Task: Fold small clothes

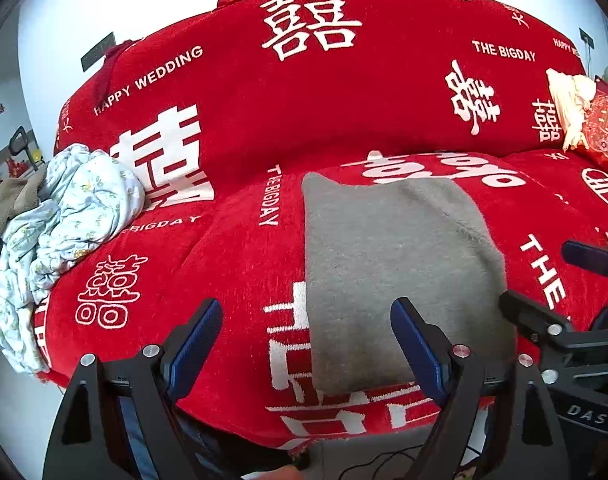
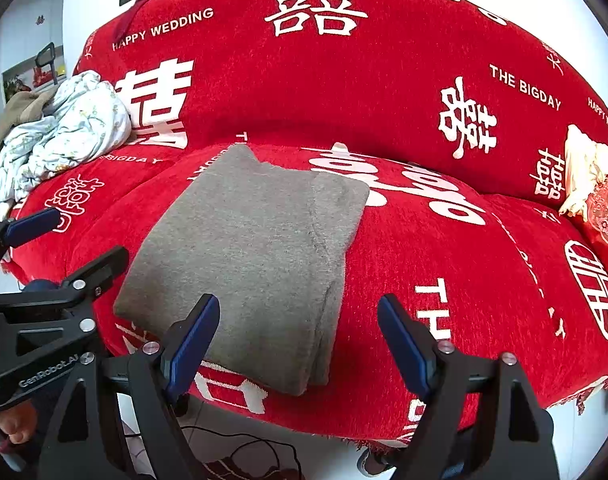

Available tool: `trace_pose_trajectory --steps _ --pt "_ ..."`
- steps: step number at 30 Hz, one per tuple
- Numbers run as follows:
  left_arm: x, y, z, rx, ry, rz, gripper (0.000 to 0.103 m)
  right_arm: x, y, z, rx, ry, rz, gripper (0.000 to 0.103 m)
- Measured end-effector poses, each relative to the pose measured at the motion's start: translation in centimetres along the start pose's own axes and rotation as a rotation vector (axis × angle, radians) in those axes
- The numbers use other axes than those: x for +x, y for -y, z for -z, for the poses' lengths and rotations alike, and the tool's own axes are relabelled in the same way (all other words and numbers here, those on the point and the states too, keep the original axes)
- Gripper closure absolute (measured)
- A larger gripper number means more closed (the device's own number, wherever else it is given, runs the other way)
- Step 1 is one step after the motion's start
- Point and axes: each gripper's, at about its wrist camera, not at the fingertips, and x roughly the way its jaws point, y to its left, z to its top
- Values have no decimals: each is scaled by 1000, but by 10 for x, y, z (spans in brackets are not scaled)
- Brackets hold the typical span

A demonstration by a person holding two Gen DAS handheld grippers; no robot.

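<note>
Ahead of both open claws (image 2: 298,336), folded grey garment (image 2: 248,248)

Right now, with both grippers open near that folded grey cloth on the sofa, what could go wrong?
The grey cloth lies at the seat's front edge, so a nudge could slide it off. The left gripper and right gripper sit close together and may collide. Grabbing only the top layer could undo the fold.
</note>
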Motion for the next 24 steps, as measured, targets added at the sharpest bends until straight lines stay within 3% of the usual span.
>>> trace_pose_trajectory --steps 24 --pt "0 0 2 5 2 -12 16 0 -2 0 -5 -3 -1 19"
